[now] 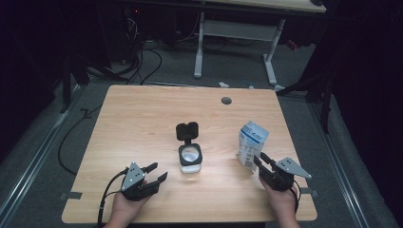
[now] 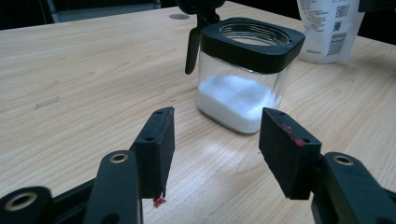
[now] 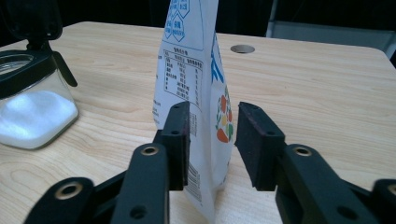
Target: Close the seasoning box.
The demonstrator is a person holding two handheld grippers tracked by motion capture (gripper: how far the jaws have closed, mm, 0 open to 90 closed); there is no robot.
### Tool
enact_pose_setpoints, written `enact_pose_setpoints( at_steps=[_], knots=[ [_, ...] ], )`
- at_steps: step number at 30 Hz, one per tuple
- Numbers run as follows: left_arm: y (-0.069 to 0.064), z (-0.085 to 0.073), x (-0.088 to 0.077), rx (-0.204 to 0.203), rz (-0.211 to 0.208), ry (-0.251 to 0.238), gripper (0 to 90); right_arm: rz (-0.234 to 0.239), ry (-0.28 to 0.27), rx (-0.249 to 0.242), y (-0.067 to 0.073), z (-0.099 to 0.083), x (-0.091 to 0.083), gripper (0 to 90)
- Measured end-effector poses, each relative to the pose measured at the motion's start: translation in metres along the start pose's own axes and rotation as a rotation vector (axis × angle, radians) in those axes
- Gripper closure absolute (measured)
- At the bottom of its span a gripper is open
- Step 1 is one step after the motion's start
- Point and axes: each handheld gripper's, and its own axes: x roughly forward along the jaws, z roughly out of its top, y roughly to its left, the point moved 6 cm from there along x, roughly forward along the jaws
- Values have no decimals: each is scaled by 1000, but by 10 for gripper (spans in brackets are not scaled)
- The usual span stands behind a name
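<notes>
A white pouch (image 1: pixel 252 143) stands upright on the table's (image 1: pixel 142 123) right side, between the spread jaws of the right gripper (image 1: pixel 264 165), pads not pressing it. The left gripper (image 1: pixel 154 175), jaws spread and empty, rests near left, facing an open jar (image 1: pixel 190 158) of white powder at centre.

You get print on just one item, the white pouch (image 3: pixel 196 93). In the right gripper view its side panel carries a table of small dark print, too fine to read, above it blue hexagon badges with tiny characters, also unreadable. Its front edge shows blue lettering plus coloured fruit-like graphics, no word legible. In the left gripper view the pouch (image 2: pixel 329 28) shows a QR code, a barcode and small lines of text, all blurred. From the high view its blue logo (image 1: pixel 255 137) can't be read.
</notes>
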Motion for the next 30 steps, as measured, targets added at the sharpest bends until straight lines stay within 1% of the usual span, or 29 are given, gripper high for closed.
enact_pose_setpoints(
  at_steps=[3, 6, 10, 12, 15, 17, 19, 20, 21, 23, 26, 28, 30],
  knots=[
    [1, 0, 0, -4, -3, 3, 458, -2, 0, 5, 2, -2, -3, 587],
    [1, 1, 1, -4, -4, 1, 458, -12, 2, 2, 3, -4, -7, 561],
    [2, 1, 0, 2, -4, 11, 456, -32, 6, 6, 7, -7, -10, 518],
    [3, 1, 1, 9, -1, 20, 448, -48, 3, 17, 9, -9, -12, 493],
    [4, -1, 1, 8, 3, 29, 442, -59, 9, 39, 12, -12, -14, 445],
    [5, -3, 1, 17, 9, 43, 439, -66, 2, 48, 15, -16, -17, 426],
    [7, -3, 0, 15, 10, 47, 438, -70, 17, 45, 19, -19, -18, 409],
    [8, -4, 0, 20, 16, 55, 435, -63, 32, 23, 21, -20, -18, 407],
    [9, -5, 0, 23, 22, 62, 434, -74, 39, 8, 23, -21, -19, 409],
    [13, -5, -1, 16, 29, 68, 433, -64, 44, 9, 26, -23, -21, 412],
    [17, -4, -4, -10, 32, 56, 433, -71, 49, 21, 28, -28, -24, 417],
    [18, -4, -5, -17, 30, 52, 437, -78, 49, 33, 29, -32, -27, 425],
    [18, -5, -6, -27, 30, 50, 447, -84, 47, 26, 31, -34, -28, 443]
  ],
)
